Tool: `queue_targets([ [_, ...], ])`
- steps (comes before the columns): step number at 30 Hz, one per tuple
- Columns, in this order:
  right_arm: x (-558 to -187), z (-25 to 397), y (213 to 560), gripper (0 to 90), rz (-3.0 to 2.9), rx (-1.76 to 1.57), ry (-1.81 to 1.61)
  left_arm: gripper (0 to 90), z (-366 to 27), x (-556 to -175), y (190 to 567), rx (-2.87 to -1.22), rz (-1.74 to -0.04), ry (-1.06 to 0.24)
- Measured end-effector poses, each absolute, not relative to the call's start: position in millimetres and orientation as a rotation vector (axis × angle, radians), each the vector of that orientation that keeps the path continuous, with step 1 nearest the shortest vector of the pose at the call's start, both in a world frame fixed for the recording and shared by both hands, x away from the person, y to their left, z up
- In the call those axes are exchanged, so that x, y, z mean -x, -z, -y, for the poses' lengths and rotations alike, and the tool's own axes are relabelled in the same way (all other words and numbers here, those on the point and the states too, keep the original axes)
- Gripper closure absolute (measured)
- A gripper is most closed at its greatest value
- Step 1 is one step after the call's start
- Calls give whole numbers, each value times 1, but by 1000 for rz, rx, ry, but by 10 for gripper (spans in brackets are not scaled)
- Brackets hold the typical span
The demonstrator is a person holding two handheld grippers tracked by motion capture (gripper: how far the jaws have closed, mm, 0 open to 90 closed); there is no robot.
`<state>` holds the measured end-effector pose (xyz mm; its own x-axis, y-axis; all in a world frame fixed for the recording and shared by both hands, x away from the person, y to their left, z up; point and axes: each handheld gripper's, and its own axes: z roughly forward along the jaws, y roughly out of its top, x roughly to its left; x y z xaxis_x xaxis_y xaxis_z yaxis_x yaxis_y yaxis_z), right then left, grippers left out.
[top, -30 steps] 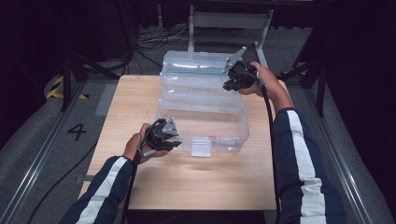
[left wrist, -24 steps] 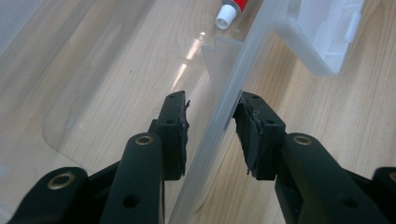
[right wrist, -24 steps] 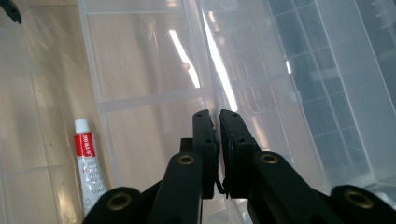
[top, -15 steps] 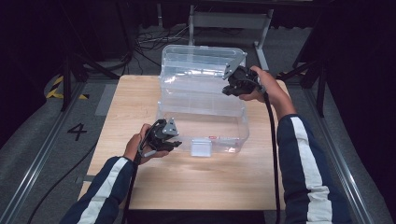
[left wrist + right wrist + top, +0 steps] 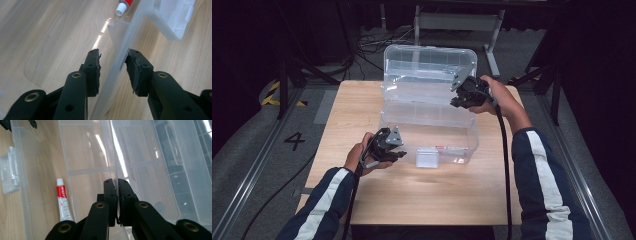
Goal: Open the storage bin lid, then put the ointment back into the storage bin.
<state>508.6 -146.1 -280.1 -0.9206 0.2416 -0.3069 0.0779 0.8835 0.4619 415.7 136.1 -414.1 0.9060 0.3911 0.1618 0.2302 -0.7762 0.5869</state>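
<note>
Clear box sits mid-table, lid raised and standing close to upright at the far side. Right gripper is up at the lid's right edge, jaws pressed together on the clear panel; in the right gripper view the thin wall runs straight between the closed jaws. Left gripper is at the box's near-left corner. In the left gripper view its jaws stand apart, straddling the front wall, one jaw inside, one outside, right jaw looks to touch the wall, left one clear of it — not clamped. A tube with a red band and white cap lies on the box floor near the front. White latch hangs on the front wall, undone.

Progress: unlatching looks done, lid mostly open. Left, as I judge it: finish swinging the lid to rest, let go, then likely deal with the tube.
</note>
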Motion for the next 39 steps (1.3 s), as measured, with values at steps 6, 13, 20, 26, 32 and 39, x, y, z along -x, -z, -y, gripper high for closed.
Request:
queue_targets([
  [6, -505, 145, 280, 865, -2693, -236, -627, 638, -136, -416, 414, -2489, -442, -367],
  [13, -501, 144, 280, 862, -2696, -221, -598, 638, -136, -416, 414, -2488, -443, -368],
  [20, -498, 145, 282, 855, -2683, -227, -601, 636, -136, -415, 414, -2485, -445, -375],
  [26, -494, 146, 283, 852, -2682, -216, -605, 633, -136, -415, 415, -2480, -448, -382],
  [32, -488, 147, 285, 847, -2680, -240, -612, 625, -136, -414, 415, -2476, -449, -390],
  [39, -482, 145, 286, 840, -2681, -223, -581, 624, -136, -414, 415, -2476, -443, -396],
])
